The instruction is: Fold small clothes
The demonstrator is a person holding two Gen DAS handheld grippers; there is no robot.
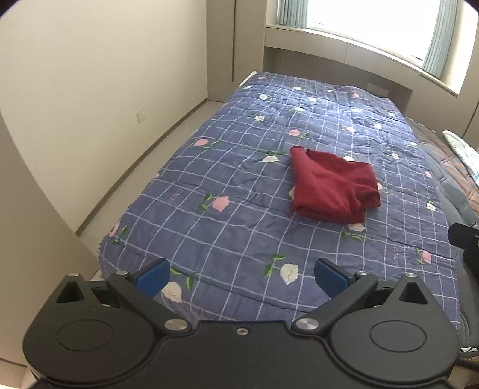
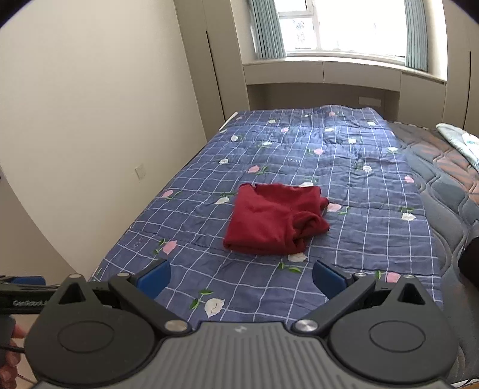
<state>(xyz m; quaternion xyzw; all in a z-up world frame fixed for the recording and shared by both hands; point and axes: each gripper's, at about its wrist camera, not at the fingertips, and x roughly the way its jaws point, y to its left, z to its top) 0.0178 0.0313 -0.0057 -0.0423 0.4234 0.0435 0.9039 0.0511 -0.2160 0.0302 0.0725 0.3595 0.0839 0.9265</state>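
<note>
Wall socket (image 2: 140, 172) at 9 o'clock on the cream wall. Left gripper (image 1: 242, 276) at 6 o'clock of its own view, blue pads (image 1: 153, 276) spread wide apart, nothing between them, above the near edge of the blue checked floral quilt (image 1: 233, 179). Folded dark red garment (image 1: 332, 187) lying on quilt at 2 o'clock from left gripper, well apart. Right gripper (image 2: 241, 278) likewise spread, empty; garment (image 2: 274, 221) at 12 o'clock, near. Window (image 2: 344, 27) at 12 o'clock, far end.
</note>
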